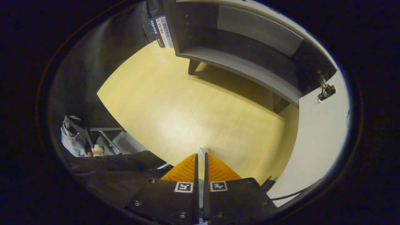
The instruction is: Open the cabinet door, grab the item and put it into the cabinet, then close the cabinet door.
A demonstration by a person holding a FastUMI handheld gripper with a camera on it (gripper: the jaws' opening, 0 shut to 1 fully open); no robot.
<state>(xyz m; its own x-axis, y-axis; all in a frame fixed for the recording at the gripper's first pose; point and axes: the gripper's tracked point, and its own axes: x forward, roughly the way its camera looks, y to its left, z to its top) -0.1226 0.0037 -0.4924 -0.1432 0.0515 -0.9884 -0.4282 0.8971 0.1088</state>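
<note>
Cabinet (237,67) stands open beyond your fingers (186,170), raised on short legs at the far side of the bench (193,106). Its door (315,131) is swung out to the right on a metal hinge (326,90).

The gripper (201,156) is drawn almost fully together, and a thin pale item (203,150) sits edge-on in the narrow slot between the fingers, its end poking just past their tips. Both ribbed faces seem to press on it, so I judge it to be clamped.

Seen edge-on, it looks like something flat and slim, probably light and fairly stiff. What it is made of, and how far it extends, cannot be told. A thin plate like this could pivot or slide if your grip loosens, so hold it well inside the ribbing rather than at the very tips.

The cabinet's walls and floor are matt dark grey board with square edges. The door's inner face is smooth and pale. The bench is light wood grain with a soft sheen, hard and flat.
</note>
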